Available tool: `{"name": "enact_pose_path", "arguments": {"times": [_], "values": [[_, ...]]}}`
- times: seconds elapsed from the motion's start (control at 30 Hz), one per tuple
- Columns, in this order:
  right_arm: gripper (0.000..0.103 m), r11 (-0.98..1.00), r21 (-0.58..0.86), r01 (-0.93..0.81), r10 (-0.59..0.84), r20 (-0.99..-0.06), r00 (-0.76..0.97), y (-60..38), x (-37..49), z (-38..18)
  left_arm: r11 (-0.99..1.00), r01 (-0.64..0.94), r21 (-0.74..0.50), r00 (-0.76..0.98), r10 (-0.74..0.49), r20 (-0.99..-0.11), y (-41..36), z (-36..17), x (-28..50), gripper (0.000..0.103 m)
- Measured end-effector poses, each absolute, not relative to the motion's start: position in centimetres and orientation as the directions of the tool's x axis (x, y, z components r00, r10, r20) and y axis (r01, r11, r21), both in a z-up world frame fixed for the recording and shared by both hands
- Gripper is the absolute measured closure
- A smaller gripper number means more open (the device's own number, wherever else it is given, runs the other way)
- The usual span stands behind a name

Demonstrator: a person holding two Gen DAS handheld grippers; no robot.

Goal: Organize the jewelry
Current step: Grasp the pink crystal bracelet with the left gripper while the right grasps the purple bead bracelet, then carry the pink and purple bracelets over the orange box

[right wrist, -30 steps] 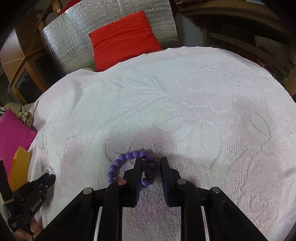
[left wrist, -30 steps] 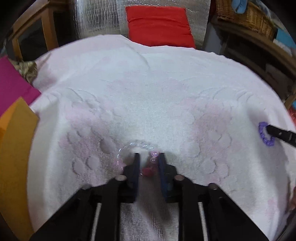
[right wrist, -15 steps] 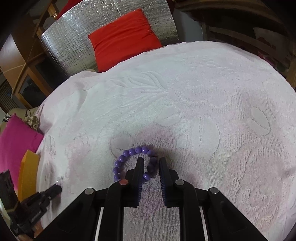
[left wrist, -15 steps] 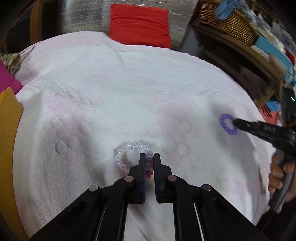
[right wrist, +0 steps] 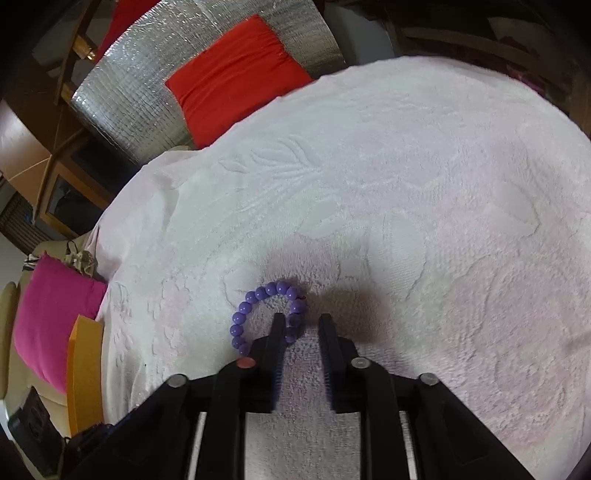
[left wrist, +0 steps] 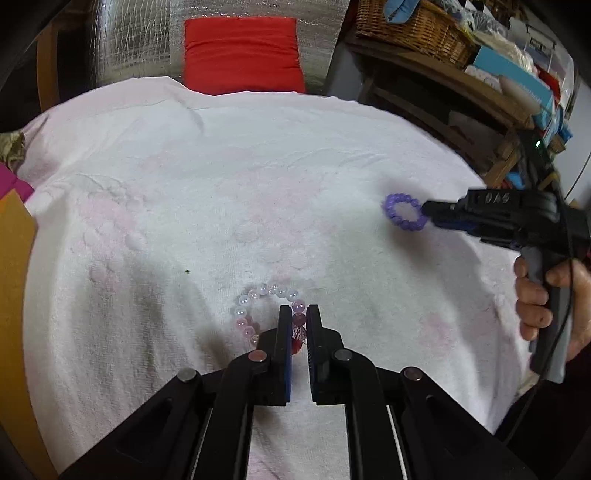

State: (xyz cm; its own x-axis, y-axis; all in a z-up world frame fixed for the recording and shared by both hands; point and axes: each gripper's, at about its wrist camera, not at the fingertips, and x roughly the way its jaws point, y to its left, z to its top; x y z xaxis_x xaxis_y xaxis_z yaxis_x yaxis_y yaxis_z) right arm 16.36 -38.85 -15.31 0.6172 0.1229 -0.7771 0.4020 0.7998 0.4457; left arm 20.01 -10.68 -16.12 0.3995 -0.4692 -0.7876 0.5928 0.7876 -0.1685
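Note:
A bracelet of clear and pink beads (left wrist: 258, 295) hangs just over the white-and-pink towel (left wrist: 258, 166), and my left gripper (left wrist: 298, 308) is shut on its darker red beads. A purple bead bracelet (right wrist: 258, 293) lies on the towel (right wrist: 406, 184). My right gripper (right wrist: 301, 317) straddles its near side; the jaws are opening, and the beads rest against the left finger while the right finger stands apart. In the left wrist view the purple bracelet (left wrist: 404, 212) sits at the tip of the right gripper (left wrist: 428, 216), which a hand (left wrist: 535, 306) holds.
A red cushion (left wrist: 242, 55) leans on silver foil padding beyond the towel's far edge. A wicker basket (left wrist: 410, 22) and boxes crowd wooden shelves at the right. A pink cushion (right wrist: 51, 314) and an orange board (right wrist: 83, 369) lie off the left edge.
The left jaws closed on the pink bracelet and carried it to the right and slightly up. The right jaws narrowed on the purple bracelet, then spread apart and let it go.

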Motion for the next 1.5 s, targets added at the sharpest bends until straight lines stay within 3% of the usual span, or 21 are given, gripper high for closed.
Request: {"name": "enact_pose_path", "arguments": {"times": [0.07,0.17,0.2,0.23,0.27,0.33,0.43,0.63,0.83,1.13,1.5], "values": [[0.057,0.813,0.416,0.407,0.085,-0.776,0.625,-38.5,16.8,-15.1,0.793,0.586,-0.164,0.399,-0.459,-0.794,-10.7,-16.6,20.5,0.095],[0.056,0.846,0.345,0.407,0.022,-0.786,0.618,-37.6,17.5,-15.0,0.809,0.573,-0.134,0.410,-0.424,-0.807,-10.7,-17.2,21.0,0.095],[0.062,0.868,0.291,0.403,-0.014,-0.796,0.605,-37.0,17.9,-15.1,0.811,0.570,-0.134,0.408,-0.421,-0.810,-10.6,-17.3,21.1,0.095],[0.077,0.891,0.213,0.400,-0.072,-0.804,0.590,-36.2,18.3,-15.1,0.810,0.569,-0.141,0.403,-0.425,-0.811,-10.6,-17.4,21.3,0.095],[0.084,0.904,0.164,0.395,-0.106,-0.809,0.579,-35.6,18.6,-15.2,0.810,0.568,-0.146,0.403,-0.429,-0.808,-10.4,-17.5,21.2,0.095],[0.090,0.928,0.055,0.368,-0.178,-0.803,0.568,-34.2,19.2,-15.3,0.806,0.571,-0.158,0.393,-0.437,-0.809,-10.3,-17.5,21.3,0.095],[0.093,0.934,0.002,0.357,-0.219,-0.787,0.577,-33.2,19.5,-15.0,0.809,0.560,-0.182,0.385,-0.448,-0.807,-10.0,-17.6,21.5,0.095],[0.093,0.942,0.083,0.326,-0.168,-0.725,0.669,-32.7,18.5,-12.7,0.823,0.531,-0.204,0.410,-0.460,-0.788,-8.6,-16.9,21.6,0.096],[0.093,0.934,0.257,0.248,-0.024,-0.647,0.762,-32.8,17.1,-9.9,0.838,0.500,-0.217,0.476,-0.475,-0.740,-6.1,-14.6,21.2,0.096],[0.093,0.929,0.327,0.173,0.054,-0.584,0.810,-31.1,15.3,-8.1,0.859,0.468,-0.207,0.583,-0.476,-0.659,-3.8,-11.0,18.5,0.096],[0.093,0.941,0.332,0.071,0.129,-0.544,0.829,-27.3,14.4,-7.0,0.941,0.332,-0.063,0.740,-0.301,-0.601,-2.9,-8.0,16.9,0.096]]}}
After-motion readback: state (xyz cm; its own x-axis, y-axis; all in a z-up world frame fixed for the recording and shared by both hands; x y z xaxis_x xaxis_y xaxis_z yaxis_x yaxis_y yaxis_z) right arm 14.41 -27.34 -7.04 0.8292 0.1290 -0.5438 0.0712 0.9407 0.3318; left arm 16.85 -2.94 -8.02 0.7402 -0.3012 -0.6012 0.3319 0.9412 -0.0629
